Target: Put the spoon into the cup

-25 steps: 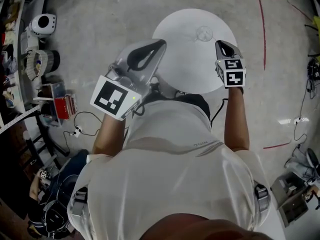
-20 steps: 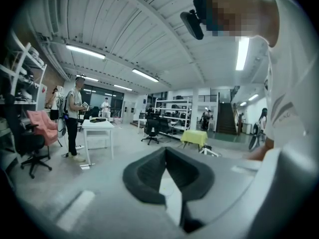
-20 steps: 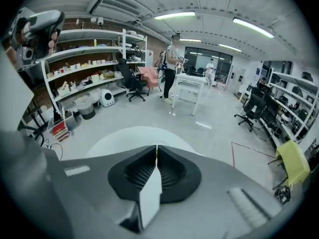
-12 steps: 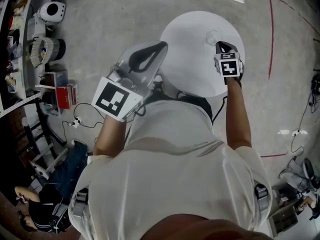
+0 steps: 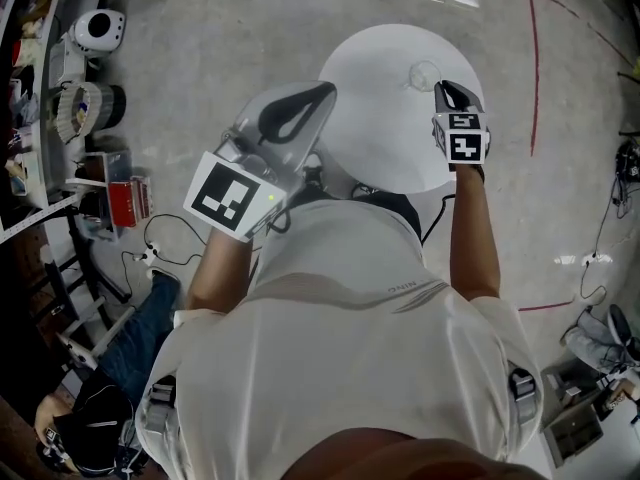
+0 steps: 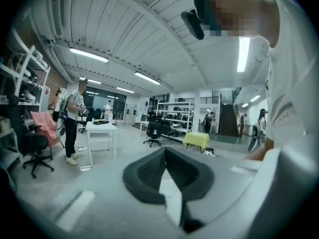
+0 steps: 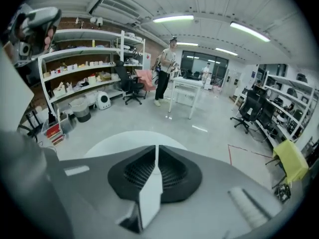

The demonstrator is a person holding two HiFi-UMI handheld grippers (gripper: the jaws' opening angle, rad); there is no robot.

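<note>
The cup (image 5: 425,71) is noted at the far side of the table (image 5: 370,118), just ahead of the right tongs (image 5: 443,89) and well apart from the left tongs (image 5: 318,93); both are clenched on nothing, and no spoon is seen.

Small grey lettering on the back of the person's white shirt (image 5: 400,288), just under the collar, appears to read "NING". It sits behind both grippers, closer to the right gripper (image 5: 440,88) than to the left gripper (image 5: 322,90). Each gripper's cube carries a black-and-white square marker (image 5: 232,196), a coded pattern without letters. Shelf and box labels are too small to read.
</note>
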